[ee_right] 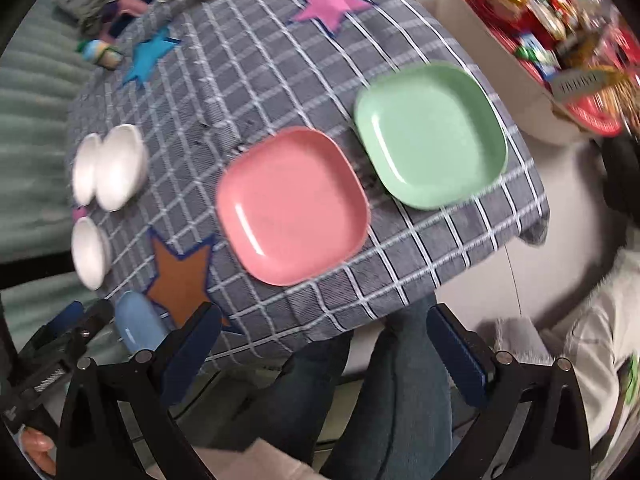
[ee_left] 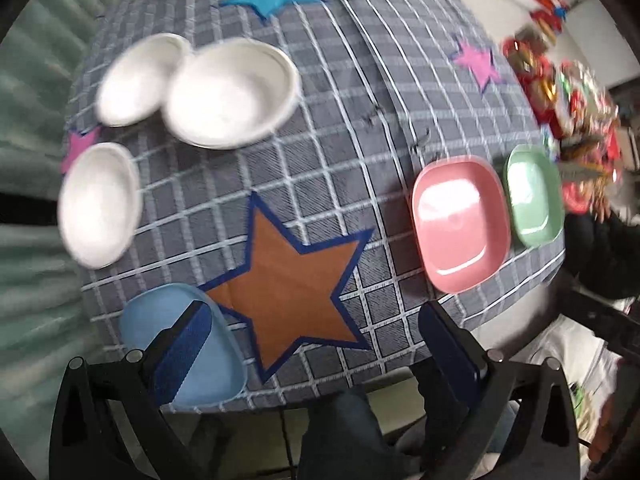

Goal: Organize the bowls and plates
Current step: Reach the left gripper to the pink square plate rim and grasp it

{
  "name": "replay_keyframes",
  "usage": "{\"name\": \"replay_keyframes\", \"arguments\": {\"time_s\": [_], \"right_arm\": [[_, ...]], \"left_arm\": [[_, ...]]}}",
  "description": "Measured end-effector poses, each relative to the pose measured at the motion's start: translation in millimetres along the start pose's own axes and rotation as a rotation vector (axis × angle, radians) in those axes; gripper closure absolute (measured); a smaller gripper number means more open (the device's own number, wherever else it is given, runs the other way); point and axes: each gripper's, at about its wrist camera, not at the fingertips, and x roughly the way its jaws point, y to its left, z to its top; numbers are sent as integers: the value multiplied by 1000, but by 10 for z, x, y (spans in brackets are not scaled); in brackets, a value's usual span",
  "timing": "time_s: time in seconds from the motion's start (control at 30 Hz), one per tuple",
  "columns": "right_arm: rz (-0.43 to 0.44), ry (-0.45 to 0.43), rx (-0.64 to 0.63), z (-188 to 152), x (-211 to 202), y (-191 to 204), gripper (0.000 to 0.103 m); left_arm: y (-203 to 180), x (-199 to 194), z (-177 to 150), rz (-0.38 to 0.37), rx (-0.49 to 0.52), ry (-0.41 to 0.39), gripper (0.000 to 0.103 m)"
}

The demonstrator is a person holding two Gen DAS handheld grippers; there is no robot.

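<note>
The table (ee_right: 304, 92) wears a grey checked cloth with coloured stars sewn on, and the dishes are spread out across it in two groups.

On the left side sit three white bowls: two at the far left, one bowl (ee_left: 138, 80) touching or slightly overlapping the wider bowl (ee_left: 232, 92) beside it, and a third bowl (ee_left: 100, 204) nearer, apart from the pair. Nearest of all on the left, at the table's edge, lies a blue plate (ee_left: 148, 320), just beside the big orange star (ee_left: 288, 280).

On the right side a pink plate (ee_right: 292, 206) and a green plate (ee_right: 430, 136) lie flat, side by side with a narrow strip of cloth between them; the green one is farther and closer to the right edge.

The left gripper (ee_left: 316, 328) hangs over the near edge with its fingers spread wide and empty; its left finger (ee_left: 188, 344) shows in front of the blue plate, though whether it touches is unclear. The right gripper (ee_right: 324, 340) is off the near edge, in front of the pink plate, fingers likewise wide apart and holding nothing. Below it are a person's legs in jeans (ee_right: 404, 392).

Both views are somewhat blurred.
</note>
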Motion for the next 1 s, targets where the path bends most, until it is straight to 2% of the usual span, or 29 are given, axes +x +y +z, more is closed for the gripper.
{"name": "replay_keyframes", "arguments": {"time_s": [0.1, 0.23, 0.37, 0.47, 0.6, 0.77, 0.9, 1.0], "right_arm": [[-54, 15, -3, -17, 95, -75, 0], [-93, 27, -18, -1, 150, -193, 0], [-136, 30, -52, 52, 165, -287, 0], [-146, 37, -70, 119, 211, -323, 0], [-117, 39, -107, 248, 328, -291, 0], [-60, 46, -184, 347, 567, -50, 0], [-31, 57, -234, 418, 841, 201, 0], [-13, 70, -247, 444, 1018, 311, 0]], "left_arm": [[-242, 249, 66, -13, 29, -8, 0], [-561, 499, 250, -42, 17, -30, 0], [-789, 751, 446, 7, 24, -57, 0], [-864, 1035, 517, 39, 21, 3, 0], [-795, 1141, 486, 124, 18, -2, 0], [-532, 1100, 440, 88, -32, 9, 0], [-384, 1026, 404, 138, -13, 3, 0], [-196, 985, 427, 134, -13, 17, 0]]}}
